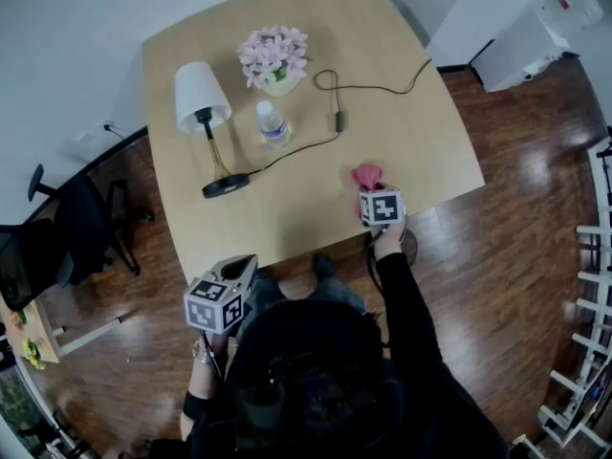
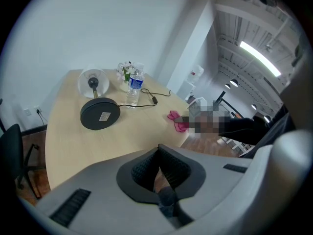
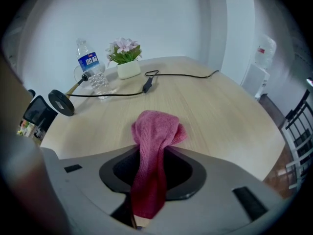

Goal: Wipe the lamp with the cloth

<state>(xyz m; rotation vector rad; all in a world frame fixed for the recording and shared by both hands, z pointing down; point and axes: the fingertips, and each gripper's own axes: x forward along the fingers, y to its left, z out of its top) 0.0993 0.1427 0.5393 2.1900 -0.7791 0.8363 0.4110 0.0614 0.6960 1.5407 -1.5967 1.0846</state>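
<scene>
Table (image 1: 287, 208): light wood. Lamp (image 1: 203, 98): upright, far-left area of table. Left gripper (image 2: 157, 153): jaws together, nothing between them, held off the near edge. Right gripper (image 3: 151, 151): jaws clamped on pink cloth (image 3: 155, 129), bunched above table's near-right area.

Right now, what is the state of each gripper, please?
Left gripper: closed, empty.
Right gripper: closed on the pink cloth.

An office or workroom is suggested: a pale wooden table (image 1: 316, 199) is set on a dark wood floor (image 1: 507, 256) between plain white walls (image 1: 67, 55). A black swivel chair (image 1: 76, 223) is seen at the left. A water cooler (image 1: 524, 48) and metal shelving (image 1: 588, 295) are placed at the right, under a strip light (image 2: 259, 58).
</scene>
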